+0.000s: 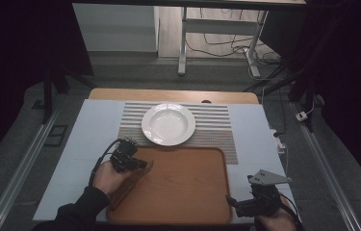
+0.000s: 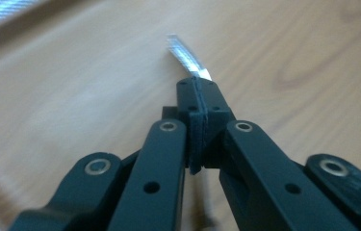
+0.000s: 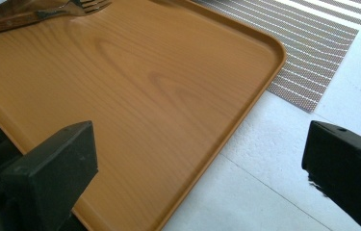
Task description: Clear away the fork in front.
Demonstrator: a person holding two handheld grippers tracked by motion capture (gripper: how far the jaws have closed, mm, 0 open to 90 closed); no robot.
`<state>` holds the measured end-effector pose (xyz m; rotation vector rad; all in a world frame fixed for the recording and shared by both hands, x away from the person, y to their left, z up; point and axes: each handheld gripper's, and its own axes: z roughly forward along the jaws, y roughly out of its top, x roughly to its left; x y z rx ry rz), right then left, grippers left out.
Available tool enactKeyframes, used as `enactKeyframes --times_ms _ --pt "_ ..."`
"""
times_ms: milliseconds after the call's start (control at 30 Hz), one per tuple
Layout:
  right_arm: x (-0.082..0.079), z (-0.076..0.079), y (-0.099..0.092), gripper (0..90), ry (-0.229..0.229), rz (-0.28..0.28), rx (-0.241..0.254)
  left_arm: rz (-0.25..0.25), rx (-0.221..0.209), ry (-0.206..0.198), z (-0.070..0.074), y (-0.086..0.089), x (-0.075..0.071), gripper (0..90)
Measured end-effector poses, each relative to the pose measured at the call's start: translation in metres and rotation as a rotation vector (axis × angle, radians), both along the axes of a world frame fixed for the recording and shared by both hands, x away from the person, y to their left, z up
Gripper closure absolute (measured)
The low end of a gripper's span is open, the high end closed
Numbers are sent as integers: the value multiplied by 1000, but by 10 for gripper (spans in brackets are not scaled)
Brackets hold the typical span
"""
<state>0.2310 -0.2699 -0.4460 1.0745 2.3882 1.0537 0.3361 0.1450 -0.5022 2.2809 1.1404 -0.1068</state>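
Observation:
A wooden tray (image 1: 183, 187) lies at the table's near edge. My left gripper (image 1: 143, 164) is over the tray's left side, shut on a thin silver blade (image 2: 184, 53) that sticks out past its tips (image 2: 198, 85) just above the wood. It looks like a knife blade. A fork (image 3: 48, 12) with a wooden handle lies on the tray's left part. My right gripper (image 1: 229, 199) hovers at the tray's near right corner, its jaws wide apart (image 3: 197, 178) with nothing between them.
A white deep plate (image 1: 168, 123) stands on a striped placemat (image 1: 216, 130) just beyond the tray. White table covering (image 1: 250, 125) borders the mat on the right. A desk frame and cables (image 1: 226, 45) are on the floor behind the table.

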Motion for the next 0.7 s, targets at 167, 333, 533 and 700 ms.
enactKeyframes --times_ms 167,333,533,700 --pt "0 0 0 0 2 0 0 -76 14 5 0 -23 -9 889" --pt "0 0 0 0 3 1 0 -78 12 -1 2 -24 -10 889" --pt "1 0 0 0 6 5 1 -100 -10 -15 9 -25 -16 888" --pt "1 0 0 0 8 6 1 -150 6 -3 7 -35 -25 888"
